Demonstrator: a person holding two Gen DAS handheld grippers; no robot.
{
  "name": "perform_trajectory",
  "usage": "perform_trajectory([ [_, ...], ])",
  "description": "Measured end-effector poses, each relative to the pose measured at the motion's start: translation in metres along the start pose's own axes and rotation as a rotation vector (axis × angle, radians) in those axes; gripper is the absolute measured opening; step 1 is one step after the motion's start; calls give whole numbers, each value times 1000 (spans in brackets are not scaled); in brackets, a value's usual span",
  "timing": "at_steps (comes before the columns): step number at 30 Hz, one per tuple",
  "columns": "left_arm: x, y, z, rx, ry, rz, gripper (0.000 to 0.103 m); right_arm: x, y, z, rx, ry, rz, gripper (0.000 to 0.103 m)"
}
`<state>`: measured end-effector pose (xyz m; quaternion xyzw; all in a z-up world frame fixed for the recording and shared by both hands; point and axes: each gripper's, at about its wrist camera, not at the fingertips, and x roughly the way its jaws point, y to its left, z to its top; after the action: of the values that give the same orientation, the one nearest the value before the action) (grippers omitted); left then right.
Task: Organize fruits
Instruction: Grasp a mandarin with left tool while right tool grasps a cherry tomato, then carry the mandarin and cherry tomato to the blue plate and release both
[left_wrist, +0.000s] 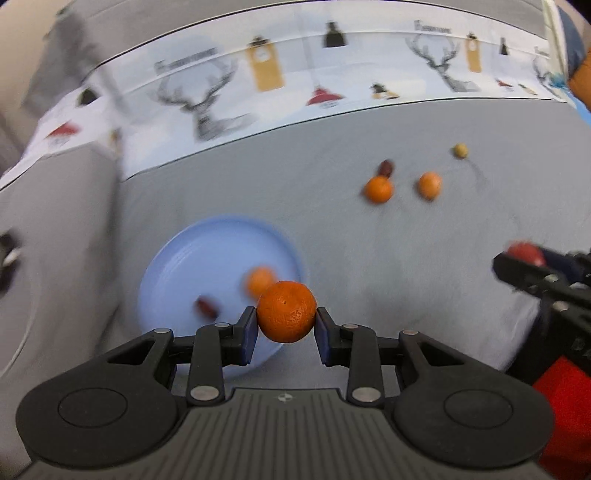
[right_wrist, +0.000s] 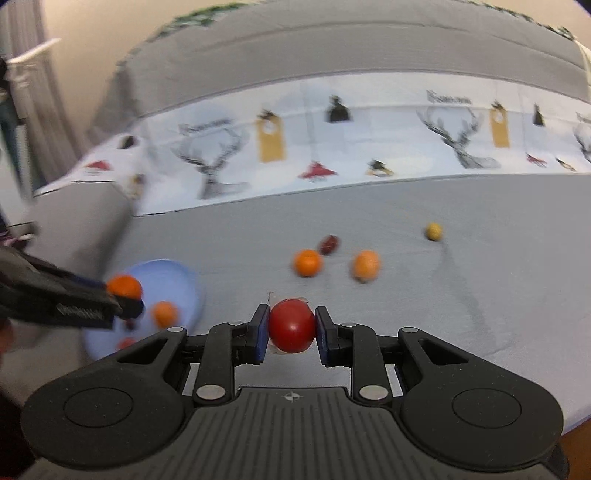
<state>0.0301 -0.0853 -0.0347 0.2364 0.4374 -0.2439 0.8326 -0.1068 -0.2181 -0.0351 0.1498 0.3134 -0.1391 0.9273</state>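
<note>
Presently left tool (left_wrist: 286, 317) clamps a mandarin (left_wrist: 286, 311) across its middle, plate (left_wrist: 177, 258) at ten o'clock; right tool (right_wrist: 291, 326) pinches a soft, bruisable tomato (right_wrist: 291, 325).

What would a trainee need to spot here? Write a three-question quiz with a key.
1. True or false: the left claw holds a mandarin.
2. What does the right claw grip? A) red fruit B) yellow fruit C) nothing
3. Fill in: the left claw hangs over the blue ____.

Key:
1. True; its pads pinch the mandarin on both sides.
2. A; the red fruit sits between the pads, while the yellow fruit lies on the grey cloth.
3. Plate, which already holds an orange fruit and a dark one.
</note>
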Motion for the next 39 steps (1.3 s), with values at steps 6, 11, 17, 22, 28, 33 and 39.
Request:
perform_trajectory([
  [6, -33, 36, -51, -100, 36, 37, 36, -27, 53, -23, -123, 34, 93, 27],
  [11, -54, 51, -81, -158, 26, 43, 36, -33, 84, -40, -196, 98, 142, 27],
  [17, -68, 57, -99, -193, 6, 26, 36, -39, 103, -46, -251, 127, 163, 27],
  [22, -71, 58, -100, -198, -6, 15, 36, -44, 107, -46, -268, 118, 153, 27],
  [28, -73, 57, -98, -197, -19, 7, 36, -45, 108, -47, -287, 114, 149, 27],
  [33, -73, 59, -96, -198, -20, 8, 36, -45, 110, -47, -291, 111, 151, 27],
  [39, -74, 62, -89, -201, -27, -1, 36, -41, 111, -45, -300, 114, 152, 27],
])
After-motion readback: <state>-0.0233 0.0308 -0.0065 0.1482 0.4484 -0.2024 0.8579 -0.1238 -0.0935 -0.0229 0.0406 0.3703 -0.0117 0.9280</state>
